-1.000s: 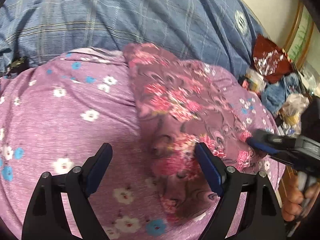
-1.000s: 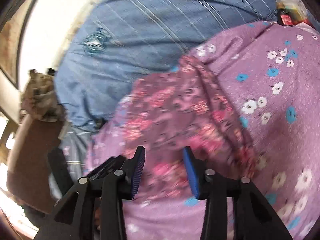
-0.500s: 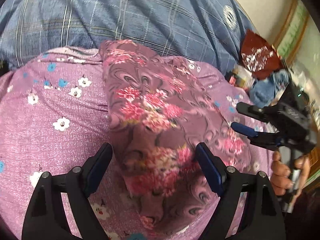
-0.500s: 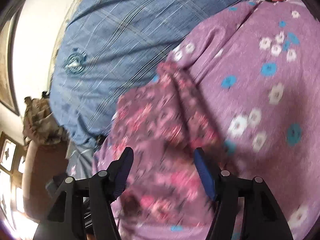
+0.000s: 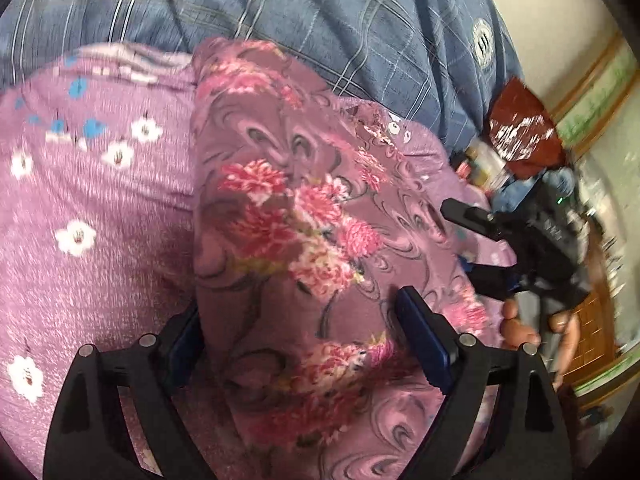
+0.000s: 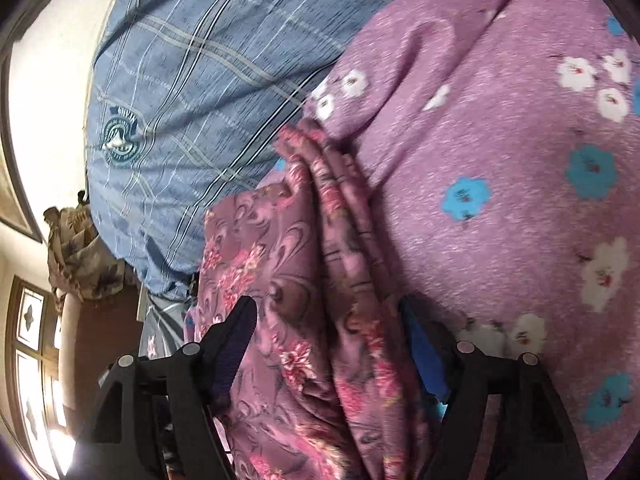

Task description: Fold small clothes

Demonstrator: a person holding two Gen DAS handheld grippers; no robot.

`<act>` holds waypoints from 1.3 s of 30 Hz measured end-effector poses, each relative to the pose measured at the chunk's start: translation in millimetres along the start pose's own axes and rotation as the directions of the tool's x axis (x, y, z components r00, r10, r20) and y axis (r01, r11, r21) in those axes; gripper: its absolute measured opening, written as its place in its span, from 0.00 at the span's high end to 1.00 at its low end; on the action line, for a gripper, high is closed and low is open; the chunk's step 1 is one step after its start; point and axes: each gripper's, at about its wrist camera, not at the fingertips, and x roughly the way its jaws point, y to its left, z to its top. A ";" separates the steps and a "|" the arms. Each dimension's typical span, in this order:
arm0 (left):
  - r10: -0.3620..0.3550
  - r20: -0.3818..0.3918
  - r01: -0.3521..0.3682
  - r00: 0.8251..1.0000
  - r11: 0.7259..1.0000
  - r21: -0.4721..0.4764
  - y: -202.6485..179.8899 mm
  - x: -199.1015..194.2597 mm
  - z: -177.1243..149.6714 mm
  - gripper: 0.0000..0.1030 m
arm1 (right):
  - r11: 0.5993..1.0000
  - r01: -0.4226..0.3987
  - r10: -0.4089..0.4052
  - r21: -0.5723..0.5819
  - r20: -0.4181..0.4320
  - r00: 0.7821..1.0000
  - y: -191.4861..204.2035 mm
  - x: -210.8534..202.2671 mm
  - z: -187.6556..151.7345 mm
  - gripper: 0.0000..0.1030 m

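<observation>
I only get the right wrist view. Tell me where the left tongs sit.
Observer: The left tongs straddle the near end of the folded floral garment, open.
Operator: Describe my right tongs from outside.
Observer: A hand grips the right tongs at the garment's right edge; their jaws are opening with cloth between them.
Operator: Name what's beyond them.
Observer: A red foil bag on clutter.

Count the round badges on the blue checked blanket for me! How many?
1. The round badge sits on the blue checked blanket, upper right in the left wrist view, far left in the right wrist view. Others may be hidden.
</observation>
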 end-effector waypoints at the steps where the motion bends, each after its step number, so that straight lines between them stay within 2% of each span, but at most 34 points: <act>1: 0.033 0.006 -0.033 0.999 0.999 0.027 -5.7 -1.0 -1.0 0.13 | 1.000 0.000 0.000 -0.003 -0.002 1.000 1.3 0.5 -1.4 0.27; 5: 0.102 0.043 -0.105 0.994 0.993 0.060 -12.3 -8.7 -2.3 0.13 | 1.000 -0.004 0.003 -0.025 -0.012 1.000 7.4 -3.3 -10.1 0.26; 11: 0.153 0.118 -0.163 0.981 0.984 0.078 -13.5 -26.4 2.0 0.13 | 0.996 0.045 -0.043 -0.081 0.027 0.999 20.6 -13.9 -16.2 0.26; 22: 0.202 0.162 -0.215 0.966 0.974 0.066 -8.4 -36.0 4.7 0.13 | 0.980 0.109 -0.094 -0.166 0.096 0.991 43.0 -26.8 -25.8 0.26; 27: 0.223 0.164 -0.238 0.961 0.968 0.080 -9.4 -34.0 4.3 0.13 | 0.983 0.099 -0.084 -0.152 0.103 0.991 40.0 -30.1 -24.6 0.26; 39: 0.230 0.163 -0.246 0.959 0.965 0.085 -9.9 -32.9 4.2 0.13 | 0.984 0.093 -0.076 -0.153 0.109 0.991 41.4 -31.4 -26.2 0.26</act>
